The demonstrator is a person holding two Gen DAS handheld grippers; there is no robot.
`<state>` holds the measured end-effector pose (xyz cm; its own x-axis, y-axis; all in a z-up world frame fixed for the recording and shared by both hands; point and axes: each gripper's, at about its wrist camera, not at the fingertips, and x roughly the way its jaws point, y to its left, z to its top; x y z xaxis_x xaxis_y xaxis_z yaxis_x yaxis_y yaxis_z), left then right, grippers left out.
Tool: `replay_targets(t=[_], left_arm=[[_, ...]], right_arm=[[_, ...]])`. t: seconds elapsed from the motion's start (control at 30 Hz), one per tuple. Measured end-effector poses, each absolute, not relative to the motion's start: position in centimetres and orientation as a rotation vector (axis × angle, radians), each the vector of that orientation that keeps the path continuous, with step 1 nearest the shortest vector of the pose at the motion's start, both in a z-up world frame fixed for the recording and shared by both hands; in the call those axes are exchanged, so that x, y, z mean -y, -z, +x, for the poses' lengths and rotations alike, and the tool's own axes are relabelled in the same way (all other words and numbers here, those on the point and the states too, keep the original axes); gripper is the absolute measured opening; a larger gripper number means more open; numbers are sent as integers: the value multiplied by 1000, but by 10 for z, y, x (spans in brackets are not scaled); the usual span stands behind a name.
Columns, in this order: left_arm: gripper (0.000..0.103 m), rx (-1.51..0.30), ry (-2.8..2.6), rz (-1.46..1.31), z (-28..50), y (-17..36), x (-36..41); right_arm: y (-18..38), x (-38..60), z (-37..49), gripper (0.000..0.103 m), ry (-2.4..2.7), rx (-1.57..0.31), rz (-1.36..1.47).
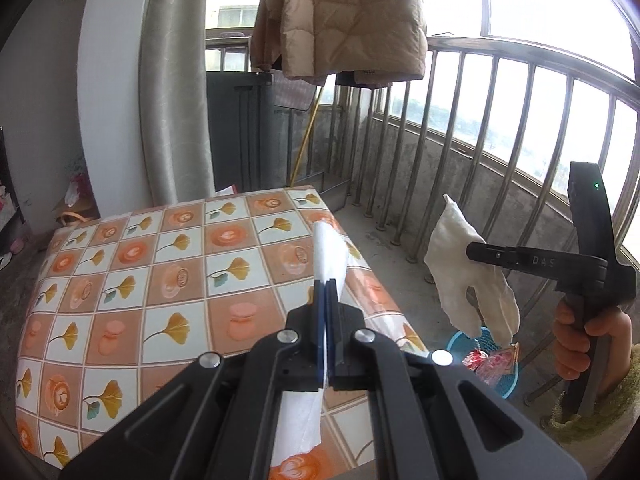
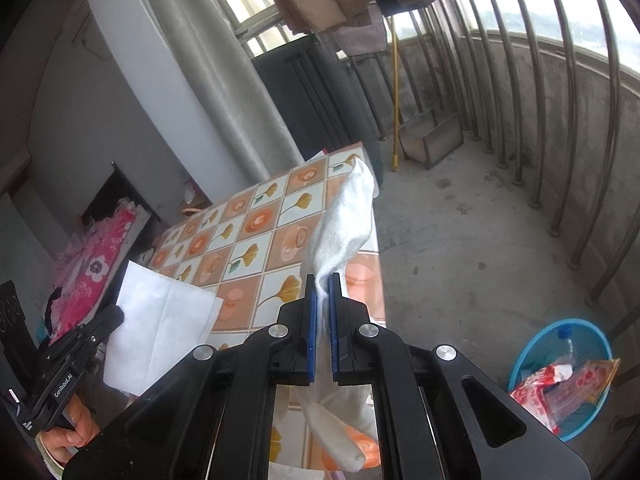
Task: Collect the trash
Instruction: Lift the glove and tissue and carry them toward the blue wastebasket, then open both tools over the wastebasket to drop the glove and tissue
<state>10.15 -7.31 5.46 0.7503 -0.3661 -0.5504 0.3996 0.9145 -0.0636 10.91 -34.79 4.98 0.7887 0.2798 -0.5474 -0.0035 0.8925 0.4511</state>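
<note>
My left gripper (image 1: 326, 285) is shut on a flat white paper sheet (image 1: 330, 246) above the right edge of the table (image 1: 160, 280) with its flowered cover. In the right wrist view the same sheet (image 2: 160, 328) hangs from the left gripper (image 2: 117, 315) at lower left. My right gripper (image 2: 323, 280) is shut on a crumpled white tissue (image 2: 344, 220), which droops below the jaws. The left wrist view shows the right gripper (image 1: 476, 251) and the tissue (image 1: 460, 280) held over the floor. A blue trash basket (image 1: 456, 342) (image 2: 532, 338) with red wrappers stands on the floor below the tissue.
A metal railing (image 1: 460, 140) curves around the concrete balcony floor (image 2: 460, 240). A tan padded jacket (image 1: 352, 16) hangs overhead. A yellow broomstick (image 2: 396, 100) and a dark panel (image 1: 240, 128) lean beyond the table. A hand (image 1: 588, 340) grips each tool.
</note>
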Motion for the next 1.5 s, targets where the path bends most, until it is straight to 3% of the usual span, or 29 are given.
replay_targets(t=[0.63, 1.37, 1.43, 1.5], left_arm=[[0, -737, 789, 136, 110, -30, 221], [1, -1094, 1140, 249, 104, 87, 433], [1, -1096, 1133, 261, 108, 98, 446], [1, -1113, 1095, 259, 117, 111, 457]], right_arm=[[1, 484, 25, 4, 177, -631, 661], [126, 596, -23, 8, 562, -688, 1029], [140, 604, -17, 17, 568, -707, 1050], [158, 609, -11, 48, 590, -748, 1070]])
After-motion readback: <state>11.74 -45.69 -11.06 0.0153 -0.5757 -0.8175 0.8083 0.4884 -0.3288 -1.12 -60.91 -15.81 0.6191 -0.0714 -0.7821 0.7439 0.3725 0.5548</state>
